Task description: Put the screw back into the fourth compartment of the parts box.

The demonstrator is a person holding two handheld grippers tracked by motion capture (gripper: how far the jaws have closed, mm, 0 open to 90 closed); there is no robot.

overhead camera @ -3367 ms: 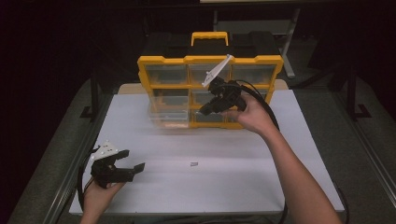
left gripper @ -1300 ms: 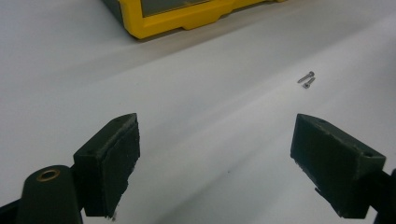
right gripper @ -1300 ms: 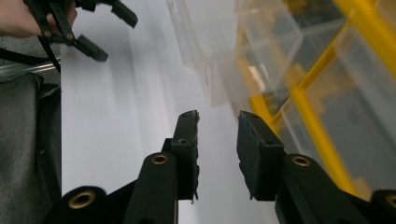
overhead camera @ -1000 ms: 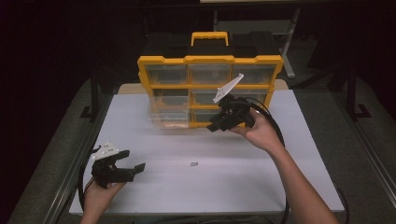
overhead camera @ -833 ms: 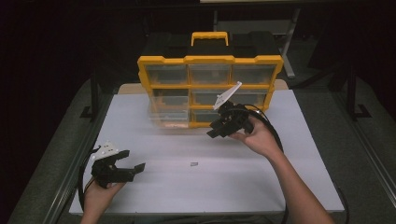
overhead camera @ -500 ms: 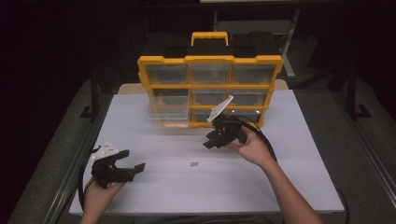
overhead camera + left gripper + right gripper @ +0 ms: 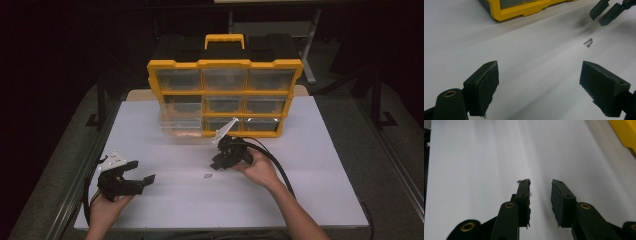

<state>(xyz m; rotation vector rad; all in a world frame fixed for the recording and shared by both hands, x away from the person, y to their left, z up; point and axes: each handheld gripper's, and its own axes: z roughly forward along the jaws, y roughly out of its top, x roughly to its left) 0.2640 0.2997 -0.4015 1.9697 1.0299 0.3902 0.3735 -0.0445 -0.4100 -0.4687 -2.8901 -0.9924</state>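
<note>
Two small screws [image 7: 588, 43] lie side by side on the white table [image 7: 310, 165], showing as a tiny grey speck [image 7: 207, 175] in the high view. My right gripper [image 7: 218, 163] hovers low just behind and right of them, pointing down at the tabletop. Its jaws [image 7: 540, 182] have just been closing and stand narrowly open with nothing between them. From the left gripper view the right gripper's tips [image 7: 598, 20] hang just beyond the screws. My left gripper [image 7: 142, 173] rests at the front left, wide open [image 7: 540, 80] and empty, aimed toward the screws.
A yellow organizer [image 7: 225, 95] with clear drawers and a top handle stands at the back of the table. Its lower-left drawer [image 7: 180, 127] is pulled out. The right gripper's black cable [image 7: 277, 165] trails along the forearm.
The right gripper has come down and forward from the organizer's front to just above the table beside the screws, and its jaws have narrowed. The left gripper has stayed put.
</note>
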